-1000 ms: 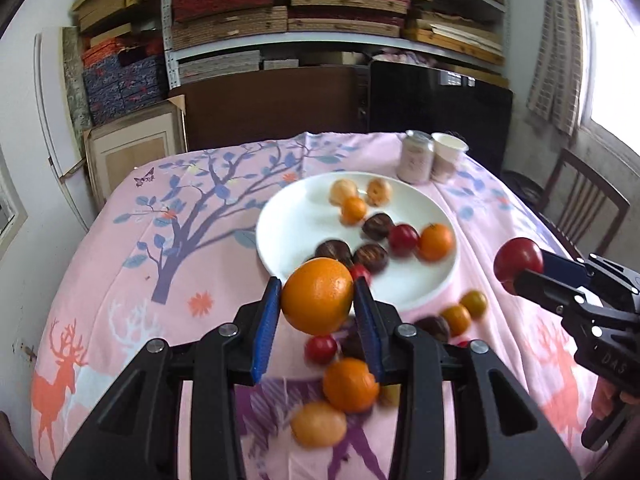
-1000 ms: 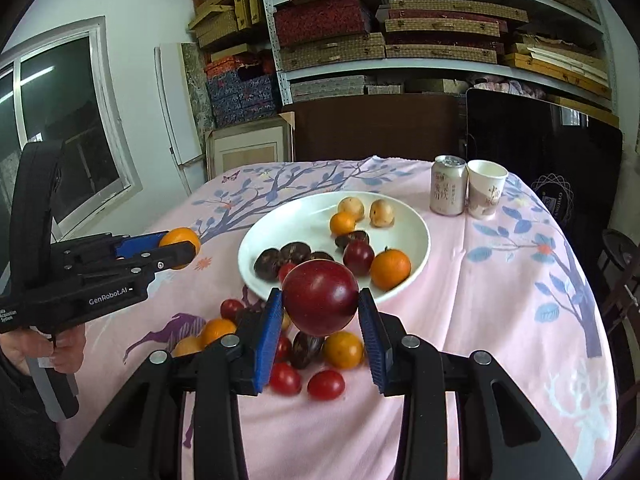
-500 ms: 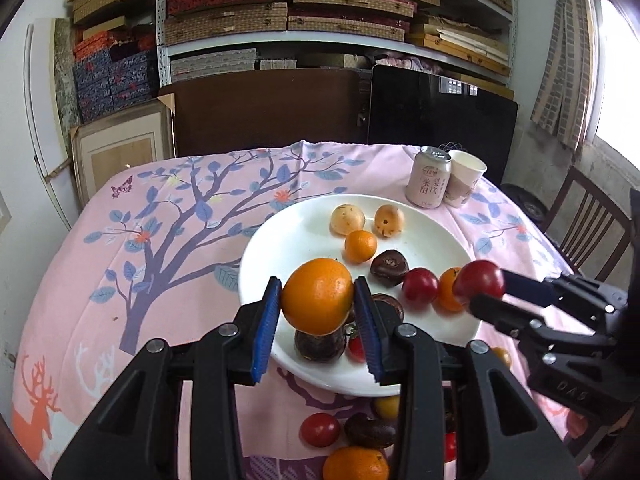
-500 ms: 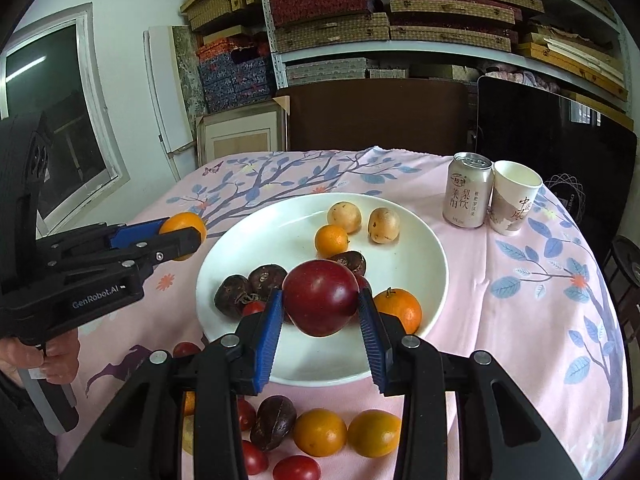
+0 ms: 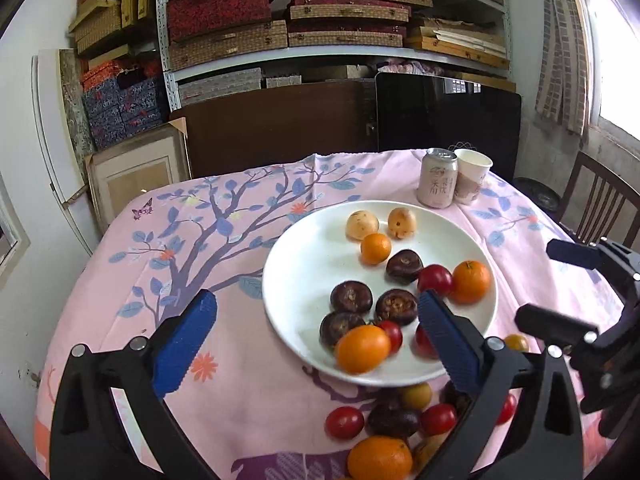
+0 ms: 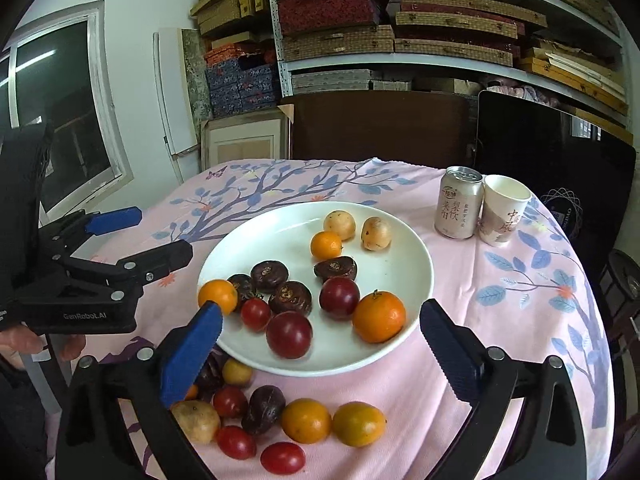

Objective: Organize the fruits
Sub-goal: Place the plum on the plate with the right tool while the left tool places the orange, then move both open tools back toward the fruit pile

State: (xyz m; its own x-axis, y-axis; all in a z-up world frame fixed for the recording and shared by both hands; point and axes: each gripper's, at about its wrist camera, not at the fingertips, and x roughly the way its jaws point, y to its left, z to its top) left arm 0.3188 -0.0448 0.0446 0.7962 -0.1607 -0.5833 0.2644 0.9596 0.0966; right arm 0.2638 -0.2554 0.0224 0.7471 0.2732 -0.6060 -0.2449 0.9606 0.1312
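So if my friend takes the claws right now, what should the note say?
Left claw: open, empty, jaws just opened; its orange now sits at the near edge of the white plate.
Right claw: open, empty, jaws just opened; its dark red plum is on the plate too.
Done: over a dozen fruits plated.
Left: the loose fruit pile on the pink tablecloth, near side of the plate. The can and paper cup stand behind it.

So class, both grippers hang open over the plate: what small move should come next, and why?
Probably draw both grippers back toward the loose fruit on the cloth. The left gripper and right gripper have just opened; the orange and plum now lie on the plate, free of the pads.
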